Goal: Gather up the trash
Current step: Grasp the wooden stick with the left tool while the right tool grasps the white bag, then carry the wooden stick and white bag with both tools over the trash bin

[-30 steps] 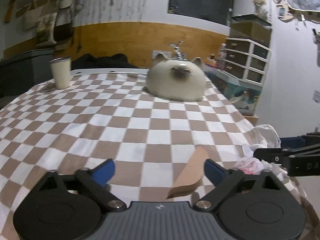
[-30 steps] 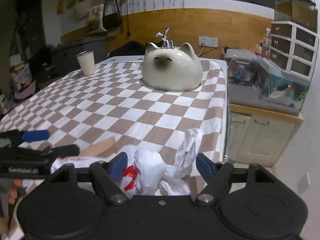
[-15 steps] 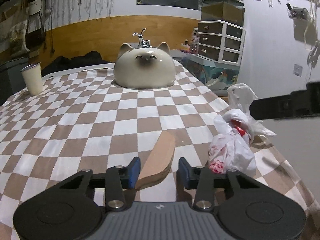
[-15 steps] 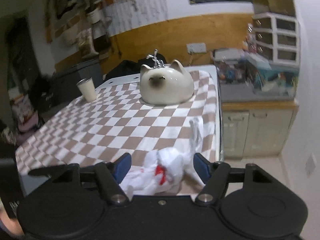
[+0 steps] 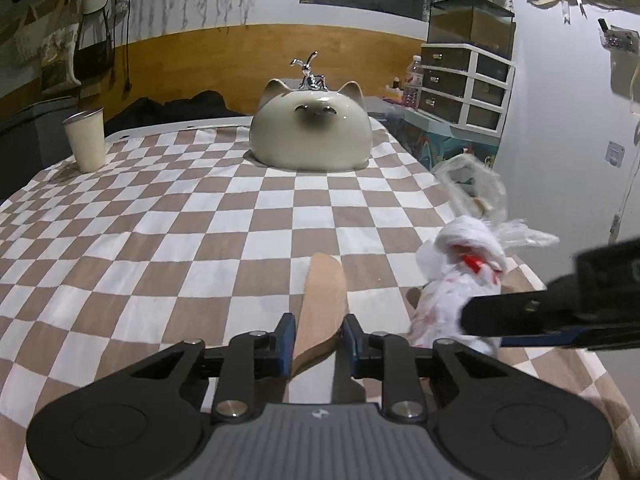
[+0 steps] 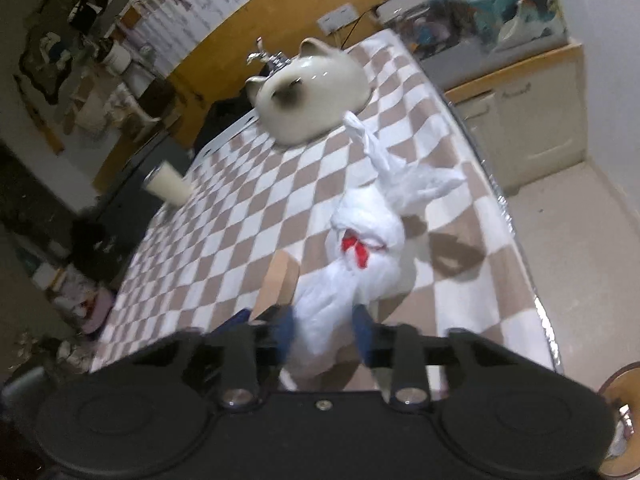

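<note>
1. The checkered brown-and-white cloth [image 5: 224,216] covers the whole desk, with a few creases in it.
2. Big cream cat-head ornament [image 5: 311,136] sits at the far end of the cloth, and a shiny chrome figure [image 5: 307,74] shows just over its top.
3. Cream cup [image 5: 86,140] stands upright near the far left corner, well apart from the cat.
4. White drawer unit [image 5: 464,86] against the right wall, and next to it a water bottle [image 5: 414,82].
5. Wood panelling [image 5: 208,64] runs along the back wall.
</note>
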The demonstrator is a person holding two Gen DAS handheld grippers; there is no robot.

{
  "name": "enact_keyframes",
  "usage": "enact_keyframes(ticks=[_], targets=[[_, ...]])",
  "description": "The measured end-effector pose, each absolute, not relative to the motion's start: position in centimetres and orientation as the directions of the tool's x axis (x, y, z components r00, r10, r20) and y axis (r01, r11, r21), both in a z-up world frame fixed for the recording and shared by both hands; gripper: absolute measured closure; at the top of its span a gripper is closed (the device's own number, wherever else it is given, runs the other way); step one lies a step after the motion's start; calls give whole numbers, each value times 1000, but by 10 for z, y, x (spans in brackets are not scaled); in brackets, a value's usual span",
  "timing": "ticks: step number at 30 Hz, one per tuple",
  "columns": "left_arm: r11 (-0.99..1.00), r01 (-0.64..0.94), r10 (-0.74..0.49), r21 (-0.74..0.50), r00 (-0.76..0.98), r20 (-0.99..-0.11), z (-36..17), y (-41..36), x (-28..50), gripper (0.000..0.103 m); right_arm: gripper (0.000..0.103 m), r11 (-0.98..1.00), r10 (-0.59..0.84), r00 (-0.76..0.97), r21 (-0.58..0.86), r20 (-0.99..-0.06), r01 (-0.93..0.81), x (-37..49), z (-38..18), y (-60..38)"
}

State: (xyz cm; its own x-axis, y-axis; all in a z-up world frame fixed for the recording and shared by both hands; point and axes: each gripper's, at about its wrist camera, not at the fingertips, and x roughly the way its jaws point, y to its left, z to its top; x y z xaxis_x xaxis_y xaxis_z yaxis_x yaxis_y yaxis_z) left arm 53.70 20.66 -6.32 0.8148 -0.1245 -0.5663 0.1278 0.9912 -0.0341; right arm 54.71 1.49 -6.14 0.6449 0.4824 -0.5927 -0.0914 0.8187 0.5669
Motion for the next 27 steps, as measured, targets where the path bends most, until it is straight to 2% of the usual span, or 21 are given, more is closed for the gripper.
enact_keyframes(ticks=[8,13,19,22,27], targets=[[993,113,-102,-18,808,-581,-62,200,527,79,93,855,482,641,480,-598,-196,512,-44,-11],[993,114,-97,-8,804,-586,-61,198,524,78,94,871,483,616,413,-622,-265,479,-37,-34],[993,115,-79,27,820,-566,-66,195,530,71,93,865,502,591,352,-632,-358,435,-30,-54],[993,113,-75,33,824,-562,-67,194,534,71,92,857,513,579,343,-634,-384,420,-31,-59],[994,106,-72,28,824,-562,-67,194,537,70,74,866,500,609,333,-616,-374,410,-31,-58]])
